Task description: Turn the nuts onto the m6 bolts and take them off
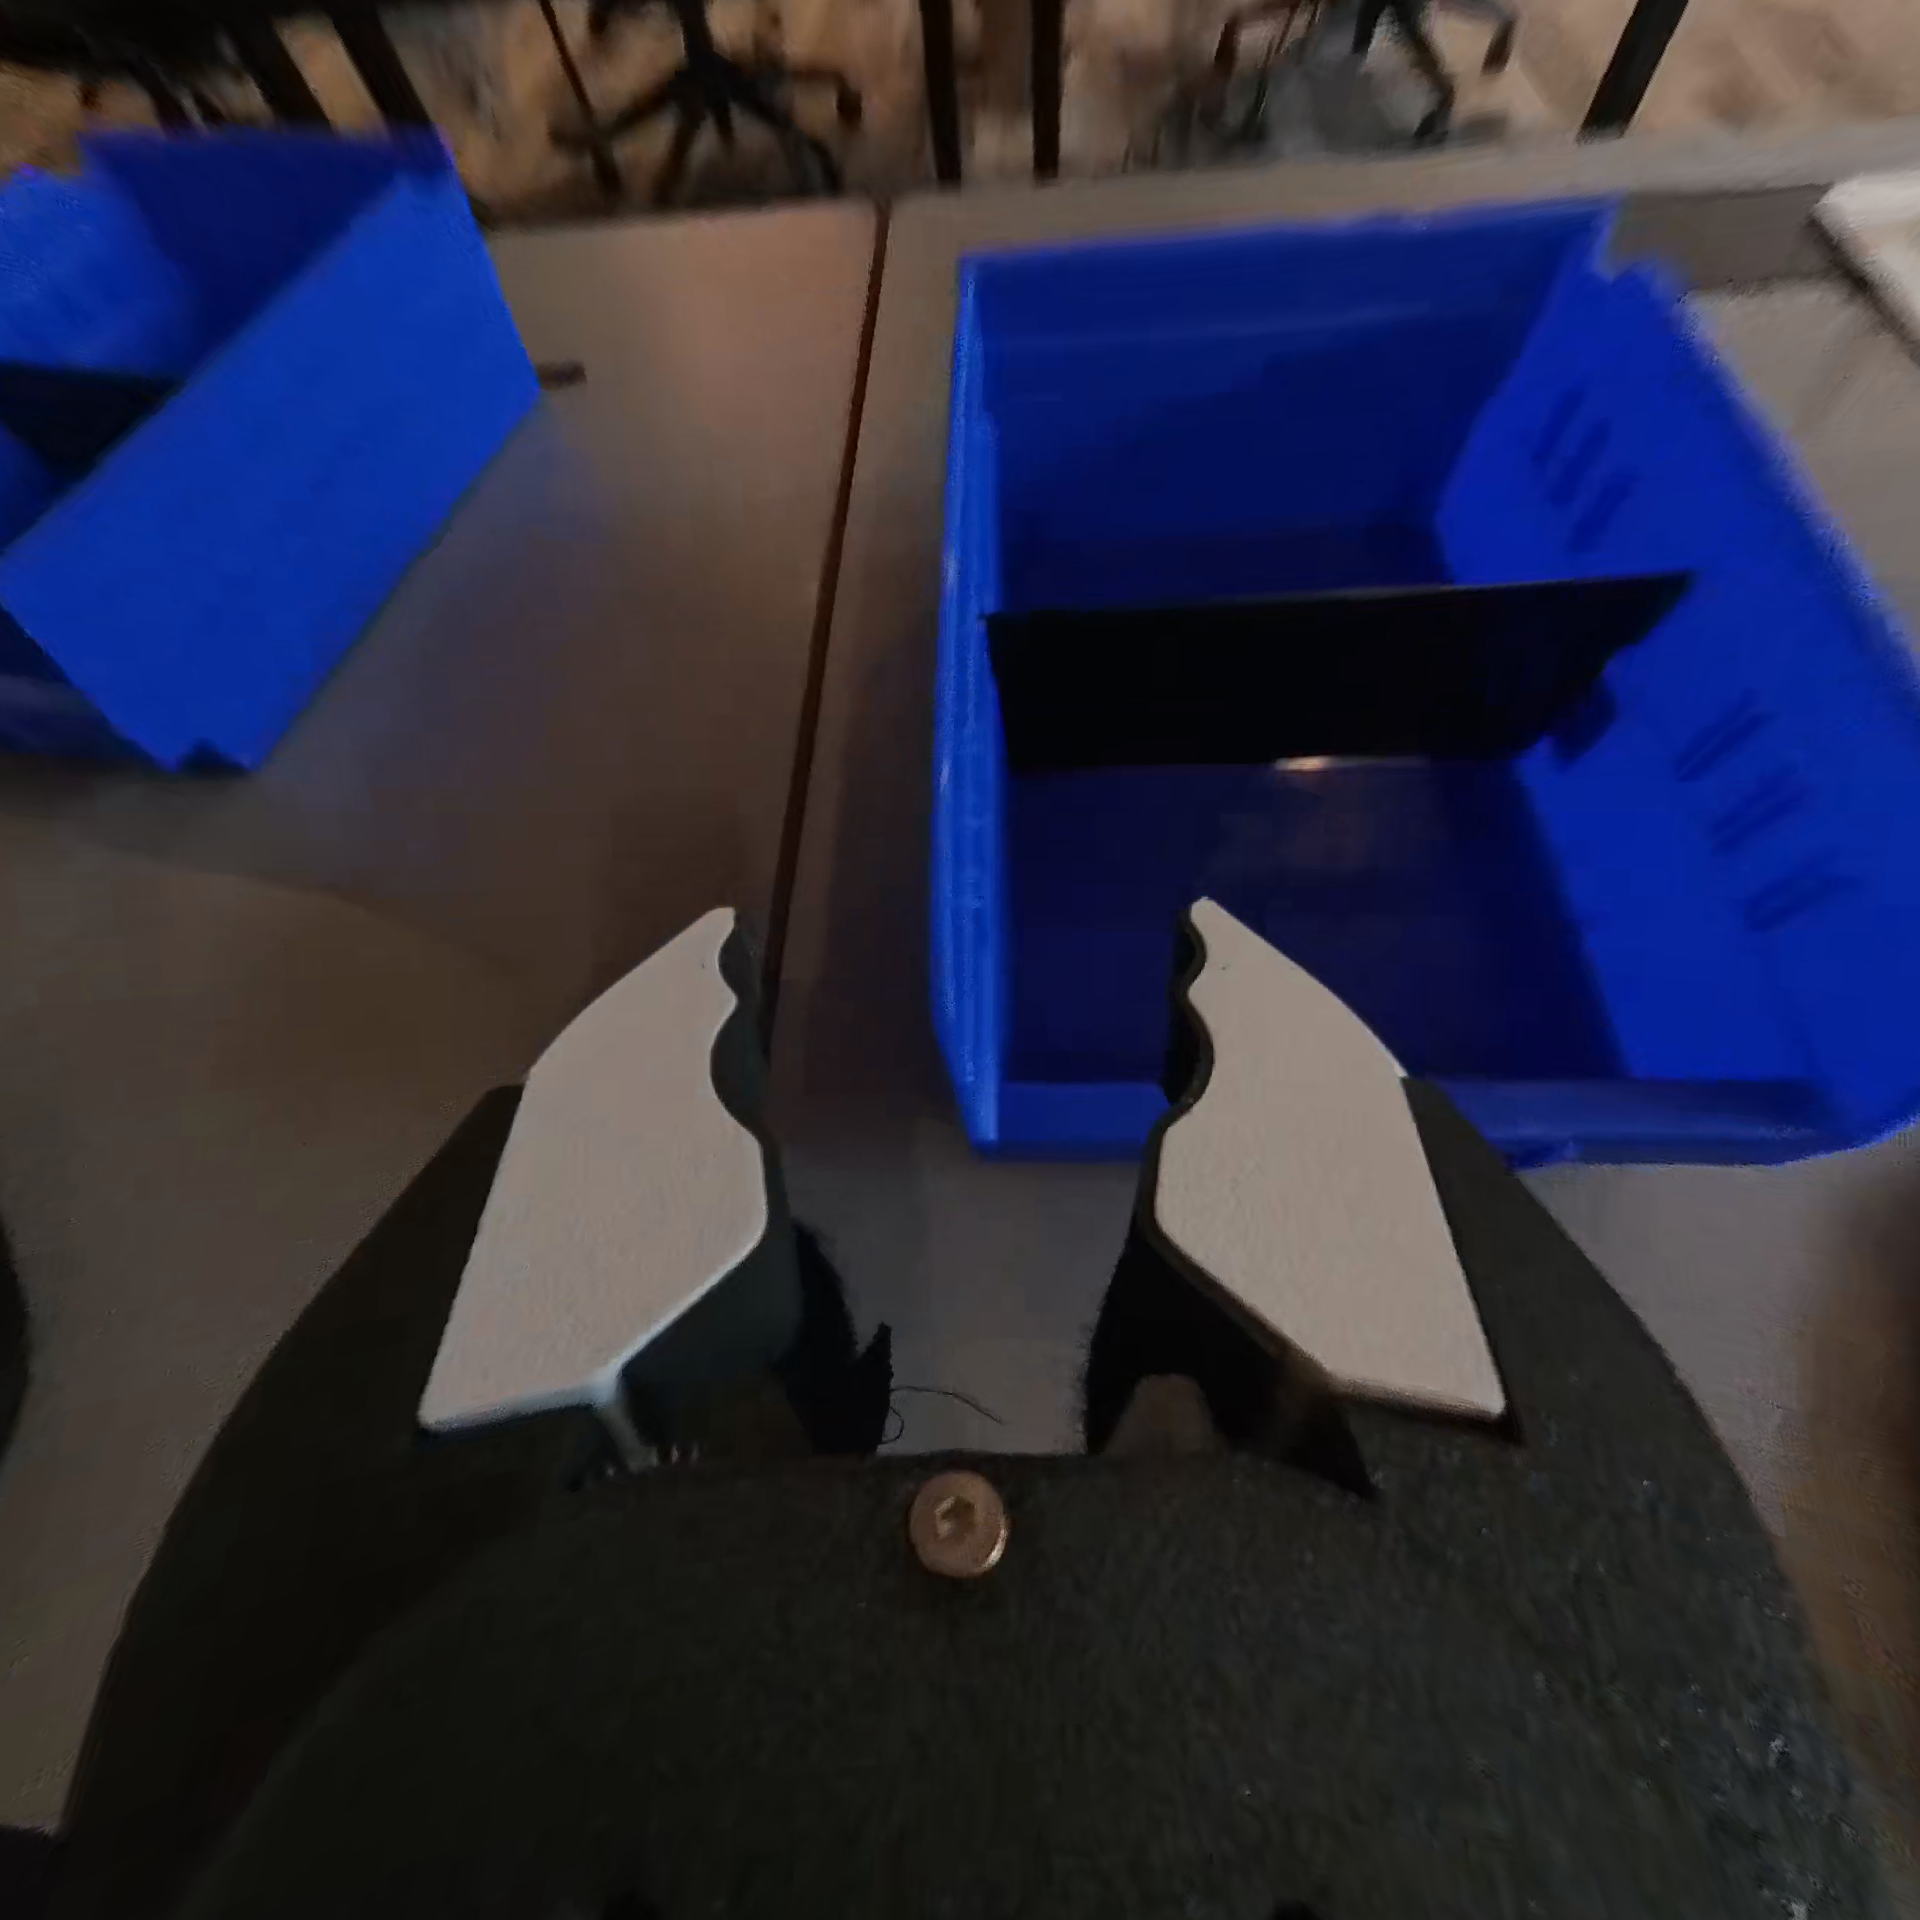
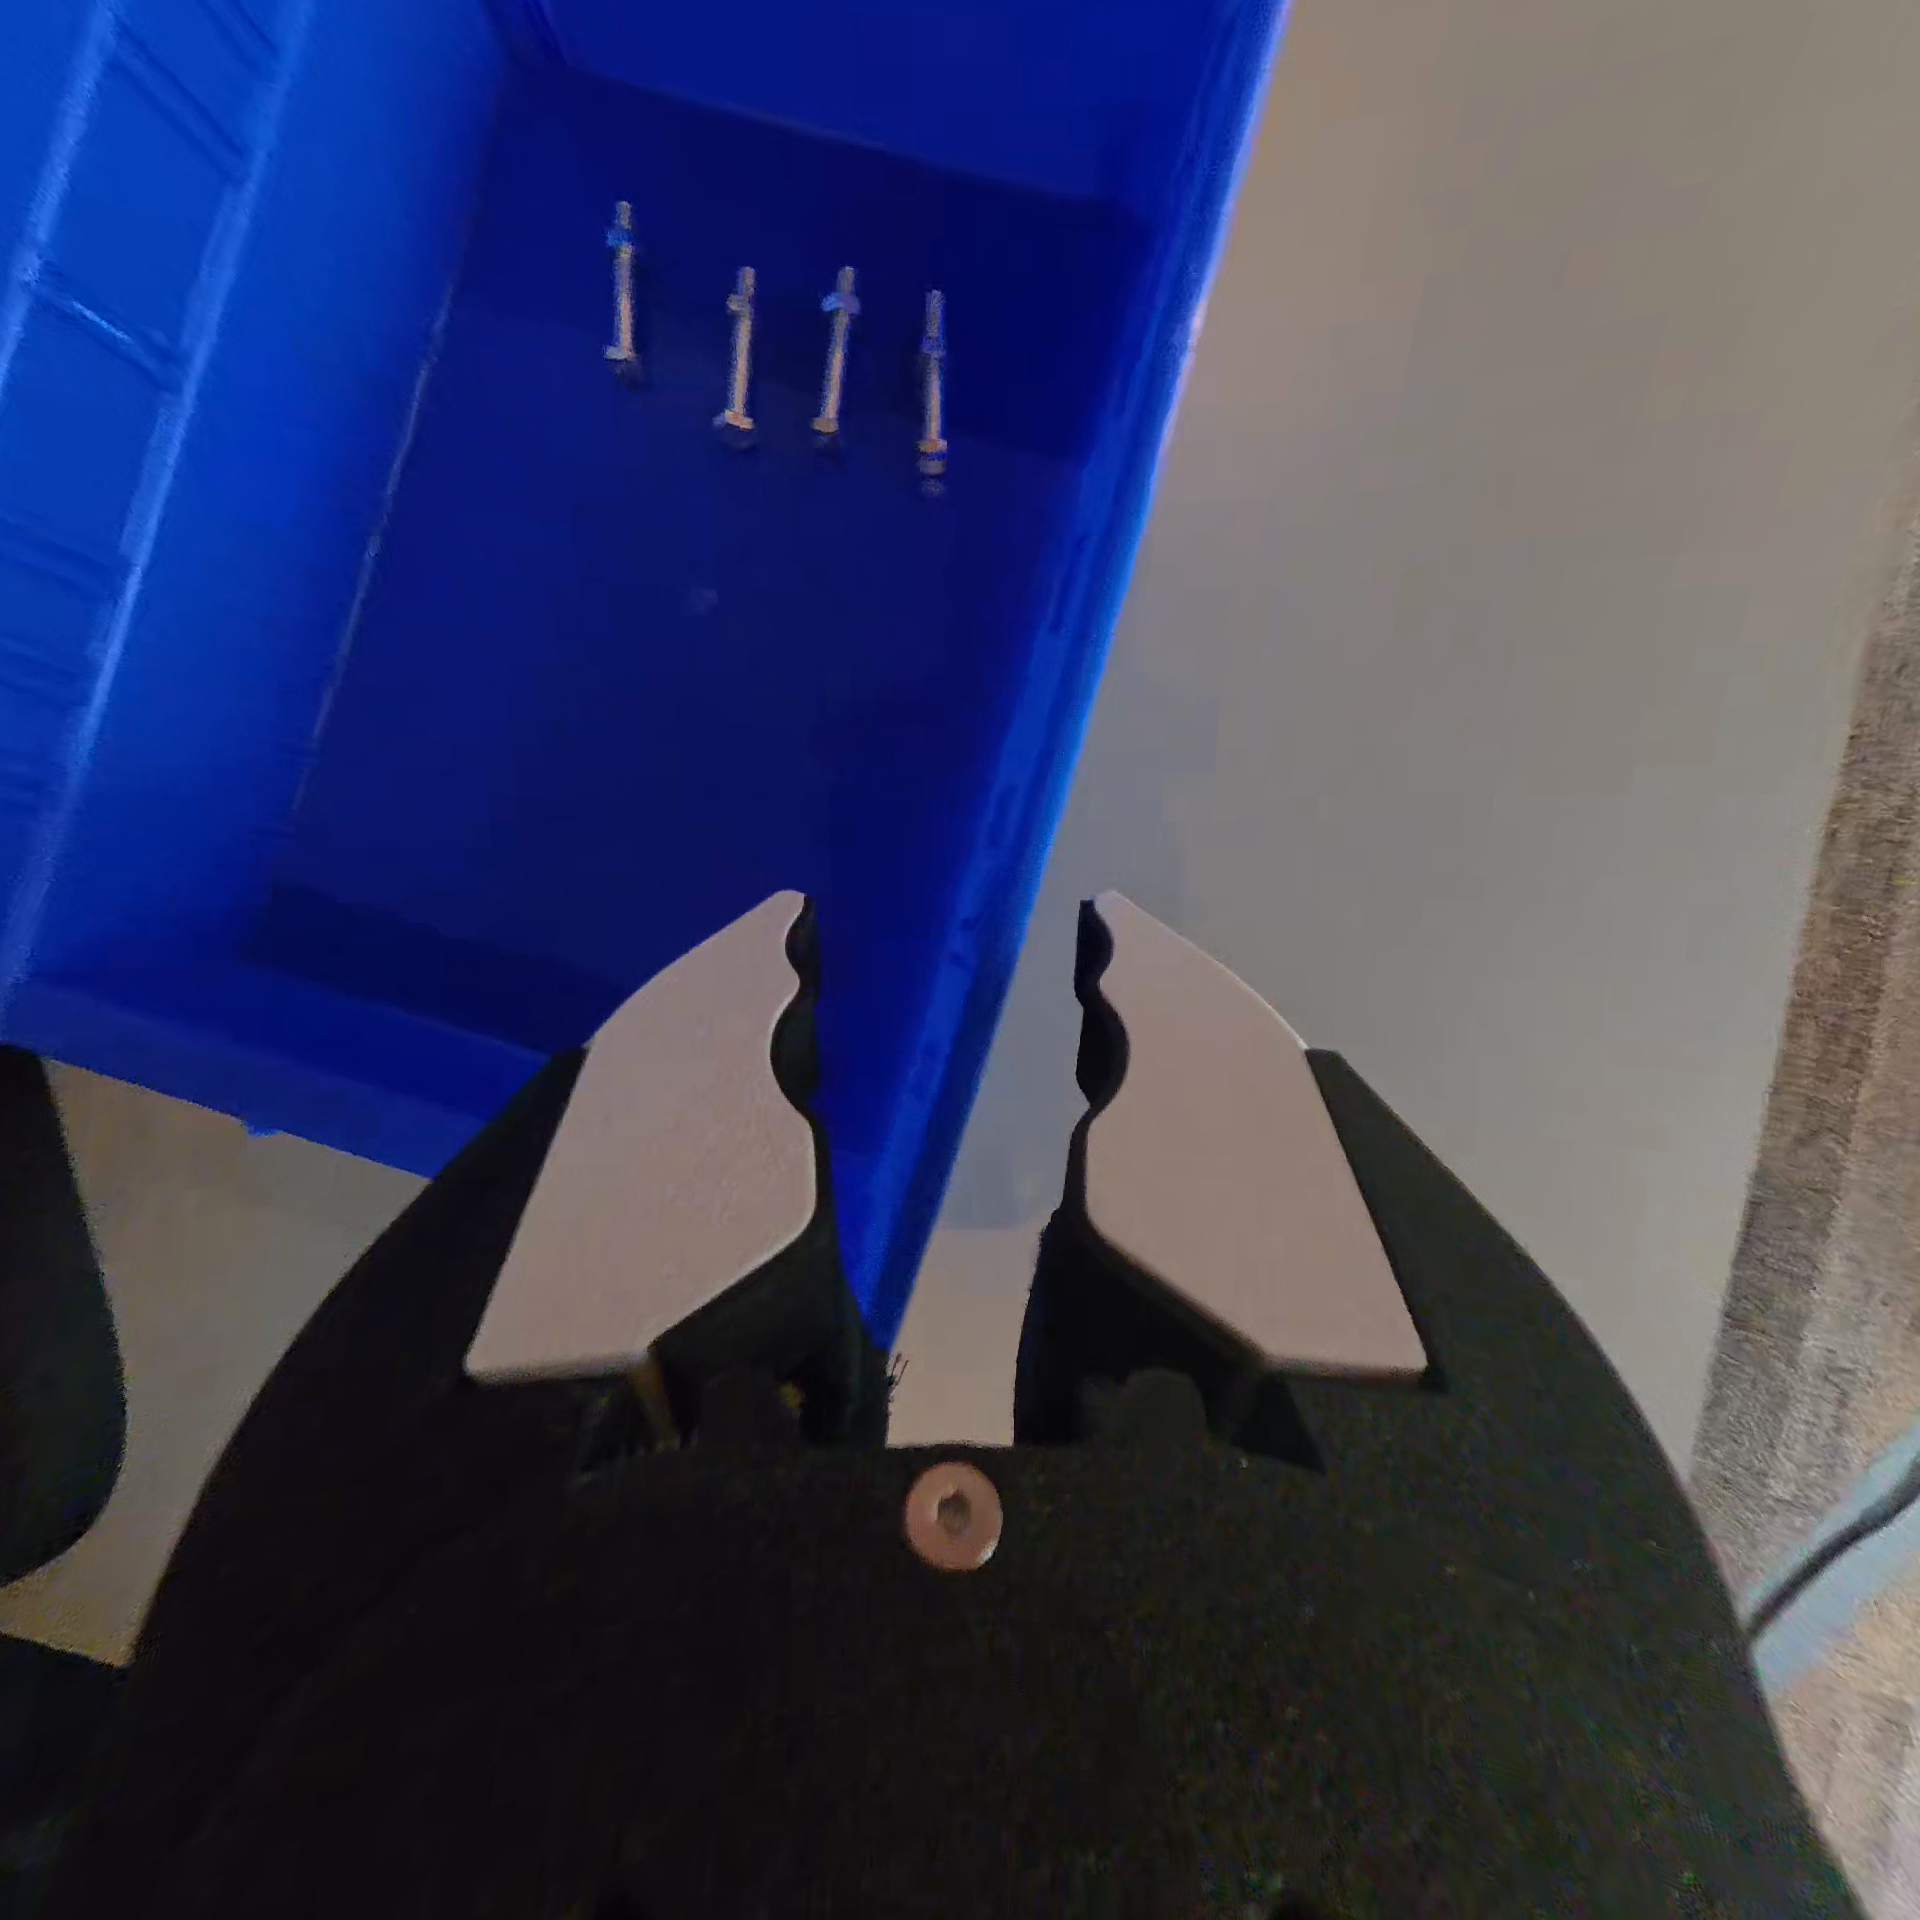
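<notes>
Grey tabletop point(image 1: 644, 582), two panels meeting at a dark seam point(image 1: 831, 582), is carrying everything; dark chair or stand legs are blurring along the far edge, and carpet is showing off the table's right side in the right wrist view. Going left to right: a blue bin point(image 1: 260, 499) is sitting at far left, well apart from a second blue bin point(image 1: 1714, 582) split by a black divider point(image 1: 1299, 675); both its compartments are looking empty from here. Left gripper point(image 1: 961, 914) is hovering wide open over that bin's near-left wall, holding nothing. Right gripper point(image 2: 945, 904) is sitting partly open, empty, straddling the right wall of a blue bin point(image 2: 156, 520). Four m6 bolts point(image 2: 779, 343) are lying roughly parallel at the far end of that bin's floor, each apparently wearing a nut point(image 2: 621, 237) near the far end, though blur is making that hard to confirm. Judging handling: small steel, stiff, light, slick, prone to rolling on smooth plastic. Best hold is probably across the bare shank mid-length with one gripper, leaving the nut's flats free for the other.
</notes>
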